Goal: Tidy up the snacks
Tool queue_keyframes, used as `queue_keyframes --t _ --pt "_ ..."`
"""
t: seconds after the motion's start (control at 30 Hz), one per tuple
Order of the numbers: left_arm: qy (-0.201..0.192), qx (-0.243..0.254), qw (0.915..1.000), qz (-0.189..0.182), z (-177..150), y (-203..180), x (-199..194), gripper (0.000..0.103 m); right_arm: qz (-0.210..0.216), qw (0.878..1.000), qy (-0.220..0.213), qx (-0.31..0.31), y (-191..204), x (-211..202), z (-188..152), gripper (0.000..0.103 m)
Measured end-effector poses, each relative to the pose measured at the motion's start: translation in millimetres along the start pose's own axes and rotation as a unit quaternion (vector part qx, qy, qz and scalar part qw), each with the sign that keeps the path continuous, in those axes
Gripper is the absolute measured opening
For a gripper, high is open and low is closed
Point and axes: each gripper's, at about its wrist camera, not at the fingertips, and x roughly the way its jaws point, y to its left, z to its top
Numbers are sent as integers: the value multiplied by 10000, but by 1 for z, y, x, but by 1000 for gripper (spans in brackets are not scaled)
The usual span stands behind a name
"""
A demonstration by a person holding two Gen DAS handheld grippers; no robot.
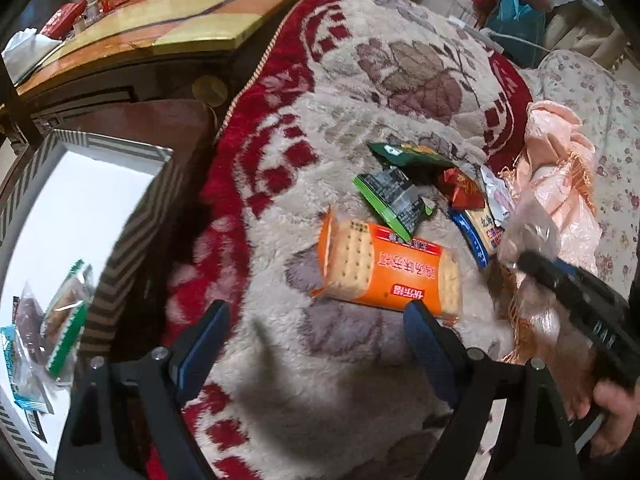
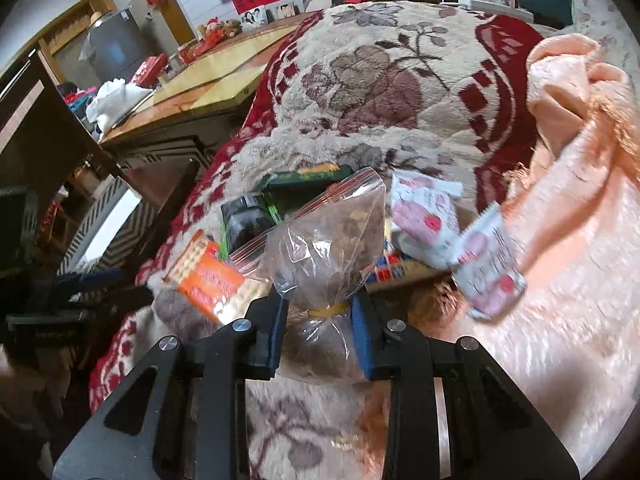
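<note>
Crinkly clear bag (image 2: 320, 248) — fluffy blanket (image 2: 400, 60)

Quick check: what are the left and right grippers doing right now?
Left gripper: open, holding nothing, above the orange cracker pack.
Right gripper: closed on the clear plastic bag.

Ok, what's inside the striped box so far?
The striped box holds a few wrapped snacks on its white floor, one green-edged. Its near corner runs out of frame, so any more there can't be seen.
</note>
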Motion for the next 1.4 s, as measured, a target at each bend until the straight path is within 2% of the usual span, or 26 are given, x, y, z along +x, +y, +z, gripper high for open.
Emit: queue_keyframes --t 0.17,0.37,0.47,0.6,0.67,0.73,0.83,0.93,0.97,1.03,1.07,1.13,1.2,1.37,1.4 --pt "46 201 9998 52 -8 -12 -2 89 -334 9989 210 -272 4 11 -10 28" --pt "37 186 9997 144 -13 -2 -7 89 -420 9987 106 -266 7 22 3 28" --pt "26 81 9997 211 -16 10 -11 89 -720 9953 114 -630 21 39 17 28" --pt "121 39 9995 287 -23 23 -10 89 -880 9889 443 -1108 39 65 17 28" --pt "141 -10 9994 318 -27 28 -9 89 -679 9901 557 -1092 45 61 8 28" --pt "173 -101 9994 269 -28 32 -8 89 -113 9950 680 -726 43 53 -1 28" --pt "102 -186 9995 236 -31 36 -16 89 211 9960 585 -635 53 31 -16 28" --pt "31 -316 9994 170 -30 39 -22 89 907 9934 554 -430 63 16 -28 27" --pt "36 -333 9993 152 -30 39 -23 89 1013 9923 546 -462 68 13 -31 27" --pt "-26 -307 9994 176 -28 38 -26 89 939 9935 436 -475 73 7 -32 27" --pt "-83 -268 9994 197 -27 36 -29 89 1008 9934 408 -375 71 5 -33 23" --pt "-139 -134 9996 220 -22 31 -30 89 1278 9915 255 -12 61 -6 -34 22" --pt "-127 -51 9997 216 -16 28 -26 89 1078 9940 177 -55 57 -13 -41 22" --pt "-80 66 9998 156 -10 20 -21 89 733 9967 319 -166 47 0 -39 22" --pt "-100 74 9998 147 -10 20 -22 89 730 9967 235 -274 50 -1 -38 26"
